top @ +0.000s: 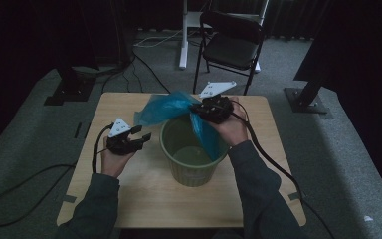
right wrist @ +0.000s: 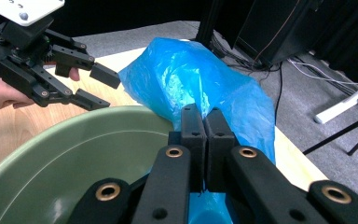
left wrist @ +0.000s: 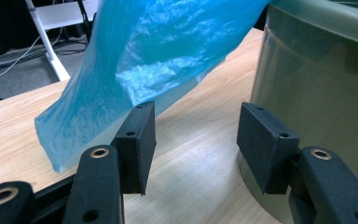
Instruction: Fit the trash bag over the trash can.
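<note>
My right gripper [top: 195, 107] is clamped on the blue plastic bag [top: 171, 107], jaws pressed flat together with the film pinched between them, just above the far rim of the green bin [top: 191, 172]. One part of the bag hangs down inside the bin along its right wall; the rest billows out over the far edge of the table [top: 129, 199], toward its far left corner. The bin stands upright near the middle of the table. My left gripper [top: 143, 134] hovers left of the bin, jaws wide apart with nothing between them (the bag's loose edge hangs just beyond the left jaw, the bin wall beside the right one).
</note>
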`<state>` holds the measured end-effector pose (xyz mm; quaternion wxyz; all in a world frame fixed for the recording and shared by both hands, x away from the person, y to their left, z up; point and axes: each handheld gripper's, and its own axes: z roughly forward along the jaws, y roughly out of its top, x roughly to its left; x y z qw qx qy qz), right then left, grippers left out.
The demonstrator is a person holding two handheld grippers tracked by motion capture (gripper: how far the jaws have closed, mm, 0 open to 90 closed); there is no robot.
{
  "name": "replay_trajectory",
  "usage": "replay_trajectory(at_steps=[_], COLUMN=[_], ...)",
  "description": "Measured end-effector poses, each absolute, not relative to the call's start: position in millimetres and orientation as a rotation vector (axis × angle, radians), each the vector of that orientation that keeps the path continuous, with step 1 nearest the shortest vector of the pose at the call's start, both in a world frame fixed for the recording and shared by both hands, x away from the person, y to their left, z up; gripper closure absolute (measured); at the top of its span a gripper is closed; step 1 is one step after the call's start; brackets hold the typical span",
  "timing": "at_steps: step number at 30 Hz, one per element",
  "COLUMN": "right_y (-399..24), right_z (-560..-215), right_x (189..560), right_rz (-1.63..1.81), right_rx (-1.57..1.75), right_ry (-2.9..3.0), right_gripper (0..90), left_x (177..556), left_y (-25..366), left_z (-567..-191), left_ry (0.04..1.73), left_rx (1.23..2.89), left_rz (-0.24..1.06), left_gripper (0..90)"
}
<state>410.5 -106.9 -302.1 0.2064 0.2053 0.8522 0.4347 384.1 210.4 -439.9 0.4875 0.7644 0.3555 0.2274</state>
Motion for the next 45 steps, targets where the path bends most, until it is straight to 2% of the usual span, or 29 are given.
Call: replay_trajectory(at_steps=[12,25,28,37,43,45], right_y=[-105.0,-107.1,-107.3,-111.7,-118.2,-120.6], right_z=[-306.3,-314.8,-315.3,-322.0,-331.9,-333.8], right_x=[409.0,406.9,404.0,397.3,396.4,396.6], right_rz=[1.179,1.232,1.224,1.234,1.198,1.197], right_rx=[0.555,0.535,0.526,0.507,0.525,0.53], right_ry=[2.393,2.421,2.424,2.441,2.464,2.47], right_gripper=[88.7,88.7,88.6,88.5,86.5,80.9], left_x=[378.8,397.9,403.3,408.4,405.8,404.9], left_y=[211.0,187.9,181.5,170.7,168.0,167.7], left_z=[-430.3,-418.6,-414.0,-404.6,-401.0,-400.4], left_ry=[0.851,0.839,0.859,0.863,0.84,0.834], left_rx=[1.83,1.863,1.872,1.876,1.876,1.876], left_rz=[0.588,0.584,0.594,0.615,0.629,0.637], left_gripper=[46.5,44.3,51.6,81.5,86.3,86.3])
